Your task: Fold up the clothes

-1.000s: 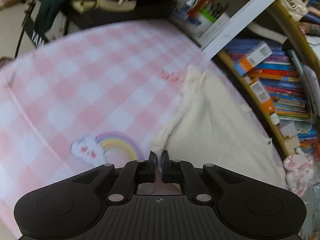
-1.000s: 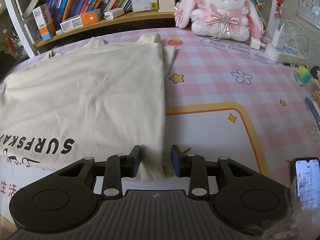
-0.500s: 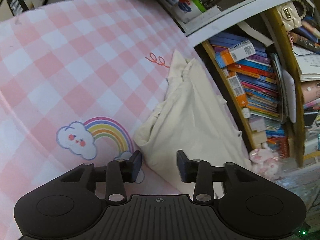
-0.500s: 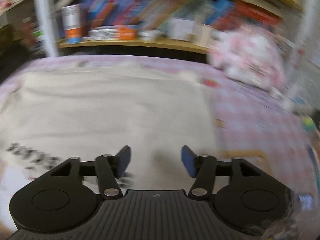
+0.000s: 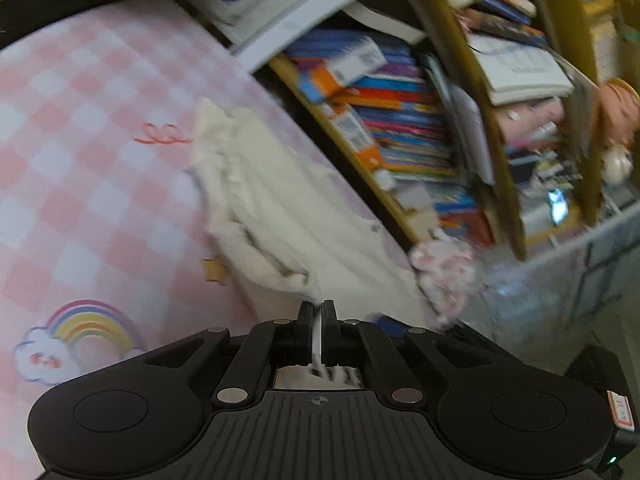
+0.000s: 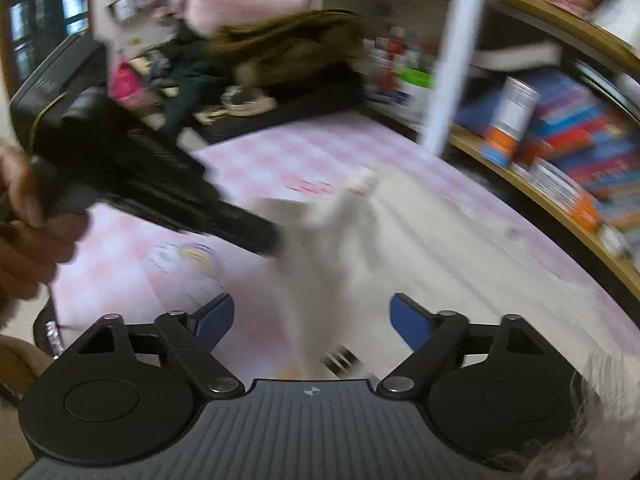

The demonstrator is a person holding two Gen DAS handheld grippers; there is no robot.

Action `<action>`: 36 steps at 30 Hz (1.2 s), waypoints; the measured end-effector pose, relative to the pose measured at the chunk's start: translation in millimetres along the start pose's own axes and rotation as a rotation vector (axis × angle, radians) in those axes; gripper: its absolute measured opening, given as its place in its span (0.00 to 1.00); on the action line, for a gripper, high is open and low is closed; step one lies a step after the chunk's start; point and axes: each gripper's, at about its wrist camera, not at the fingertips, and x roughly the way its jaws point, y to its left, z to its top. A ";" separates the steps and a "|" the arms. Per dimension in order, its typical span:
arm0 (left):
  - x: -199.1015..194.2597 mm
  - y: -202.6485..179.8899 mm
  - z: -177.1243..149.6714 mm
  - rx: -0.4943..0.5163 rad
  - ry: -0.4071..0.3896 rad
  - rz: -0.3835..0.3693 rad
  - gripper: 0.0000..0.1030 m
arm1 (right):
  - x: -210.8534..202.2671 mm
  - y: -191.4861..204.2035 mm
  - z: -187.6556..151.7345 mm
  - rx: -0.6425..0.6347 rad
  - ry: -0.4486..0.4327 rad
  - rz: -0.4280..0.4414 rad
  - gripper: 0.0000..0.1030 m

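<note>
A cream T-shirt (image 5: 280,216) lies bunched on the pink checked table cover (image 5: 80,168). My left gripper (image 5: 318,320) is shut on a fold of the shirt's edge, cloth pinched between its black fingers. In the right wrist view the same shirt (image 6: 420,248) spreads over the table, one part lifted where the left gripper (image 6: 264,240) holds it, a hand (image 6: 28,232) gripping that tool. My right gripper (image 6: 312,320) hovers over the shirt with its blue pads wide apart and nothing between them. Both views are motion blurred.
A wooden bookshelf (image 5: 420,128) packed with books curves along the table's far side. A pink plush toy (image 5: 444,276) sits by the shirt's end. Dark clutter and a pink pillow (image 6: 236,4) pile up behind the table. A rainbow print (image 5: 88,328) marks the cover.
The left gripper opened half a second ago and has now shut on the shirt's edge, lifting it. The right gripper let go, opened wider and swung left across the shirt.
</note>
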 end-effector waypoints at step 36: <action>-60.0 106.7 10.7 -0.323 -0.118 0.051 0.74 | 95.8 81.3 36.3 -0.127 0.200 0.117 0.08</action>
